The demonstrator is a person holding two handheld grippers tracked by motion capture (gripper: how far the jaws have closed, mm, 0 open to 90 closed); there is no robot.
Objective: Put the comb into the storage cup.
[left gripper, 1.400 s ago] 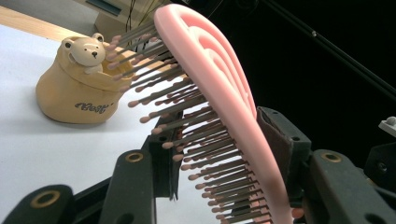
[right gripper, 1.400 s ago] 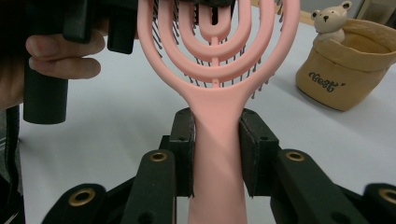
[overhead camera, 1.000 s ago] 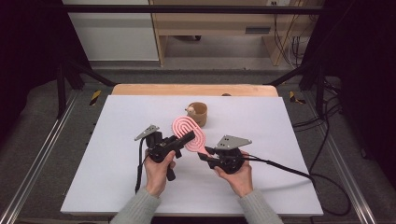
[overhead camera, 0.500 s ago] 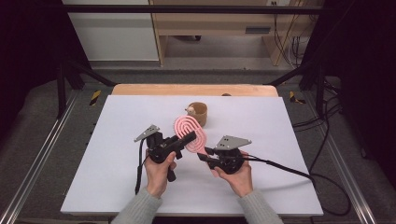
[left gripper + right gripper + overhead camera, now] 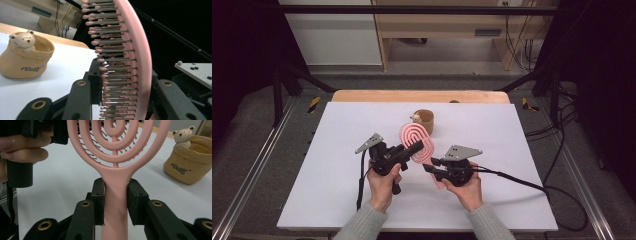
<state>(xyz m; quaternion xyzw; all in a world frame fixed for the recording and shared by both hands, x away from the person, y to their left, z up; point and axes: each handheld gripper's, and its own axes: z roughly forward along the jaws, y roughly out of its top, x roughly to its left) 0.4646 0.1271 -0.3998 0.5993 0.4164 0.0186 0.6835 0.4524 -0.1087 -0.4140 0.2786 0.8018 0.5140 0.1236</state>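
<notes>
Now clamped at both ends: right gripper [image 5: 115, 202] pinching the pink hairbrush [image 5: 418, 141] by its handle, left gripper [image 5: 414, 148] just closed across the bristled head. Held above mid-table, long axis running away toward the bear cup [image 5: 424, 121], just beyond.

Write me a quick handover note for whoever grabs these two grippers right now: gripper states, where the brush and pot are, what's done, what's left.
Right gripper: shut on the pink hairbrush at its handle, holding it off the table.
Left gripper: jaws have just been closing and now clamp the brush head, one on the bristle side, one on the back.
Tan bear pot: upright on the white table, beyond the brush, untouched.
Done: brush lifted and held by both grippers.
Left: probably releasing one grip and putting the brush in the pot.
</notes>
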